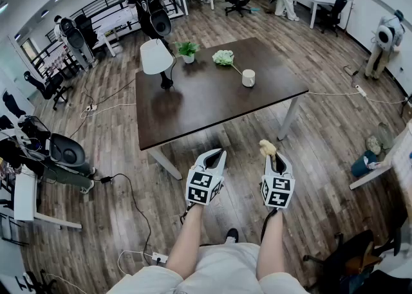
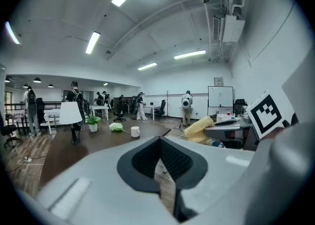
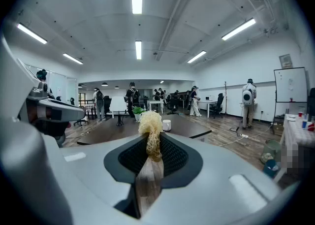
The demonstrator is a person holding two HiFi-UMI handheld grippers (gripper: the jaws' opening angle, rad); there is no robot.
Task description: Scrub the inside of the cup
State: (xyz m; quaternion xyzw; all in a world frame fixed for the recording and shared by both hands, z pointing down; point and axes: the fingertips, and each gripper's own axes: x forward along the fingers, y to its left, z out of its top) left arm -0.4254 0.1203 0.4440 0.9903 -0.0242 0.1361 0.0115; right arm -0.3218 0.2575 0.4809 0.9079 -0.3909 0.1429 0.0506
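- Pale-shorted thighs [image 1: 219, 268] of the person are filling the bottom of the head view, above the wood floor [image 1: 122, 157].
- Beyond the tools, a dark counter [image 1: 206, 103] is carrying everything else.
- On its far left part, a white-shaded lamp [image 1: 156, 56] is standing upright.
- The left tool [image 1: 214, 154] is being held over the floor with its jaws drawn together and nothing between them.
- Beside it, the right tool [image 1: 274, 157] is clamping a yellowish fibrous scrubber [image 1: 266, 148], which is sticking out past the jaw tips.
- Just right of the lamp, a small white pot [image 1: 188, 58] is holding a green plant.
- Between pot and cup, a pale green flower bunch [image 1: 224, 58] is lying on the counter.
- The white cup [image 1: 248, 78] is standing upright on the counter's far right part, well apart from both tools; its inside is showing too small to tell any contents.
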